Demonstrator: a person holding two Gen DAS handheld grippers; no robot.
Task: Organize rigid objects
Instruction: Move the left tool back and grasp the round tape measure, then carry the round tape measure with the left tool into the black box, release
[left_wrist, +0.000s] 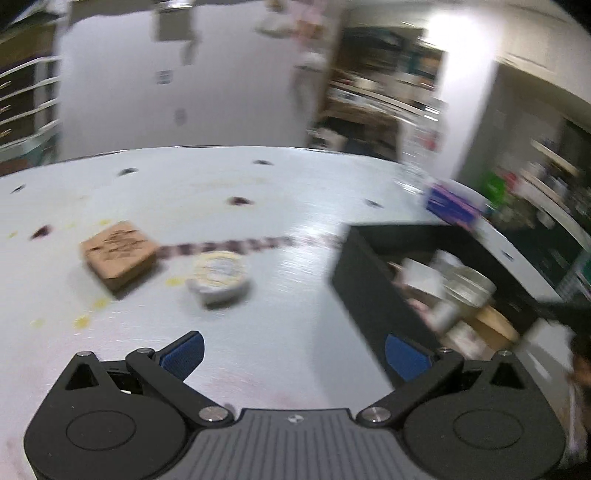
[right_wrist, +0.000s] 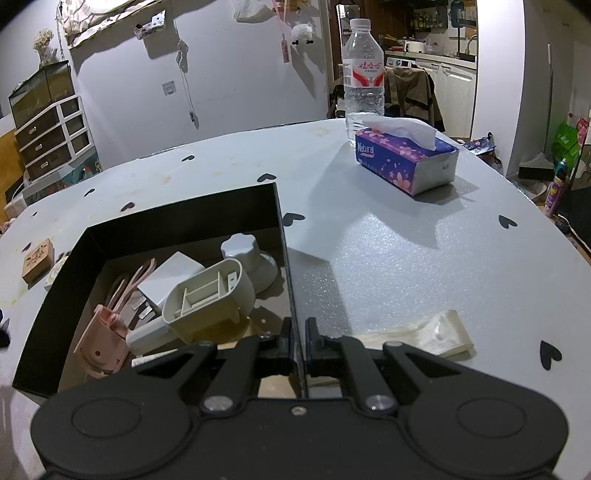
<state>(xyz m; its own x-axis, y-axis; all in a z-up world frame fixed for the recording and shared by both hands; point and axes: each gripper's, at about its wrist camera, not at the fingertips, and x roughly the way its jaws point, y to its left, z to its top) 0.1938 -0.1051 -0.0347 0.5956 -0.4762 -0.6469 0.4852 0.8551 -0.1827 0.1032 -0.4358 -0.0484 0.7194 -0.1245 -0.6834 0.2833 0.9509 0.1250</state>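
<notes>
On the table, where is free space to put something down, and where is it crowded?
Free: the stretch between the black box and the tissue pack, and the table before the open left gripper. Crowded: inside the box, which is full.

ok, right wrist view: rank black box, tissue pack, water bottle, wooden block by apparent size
Largest to smallest, as they appear:
1. black box, by far
2. tissue pack
3. water bottle, close to the tissue pack and farther from the camera, so that order is unsure
4. wooden block, partly hidden behind the box
</notes>
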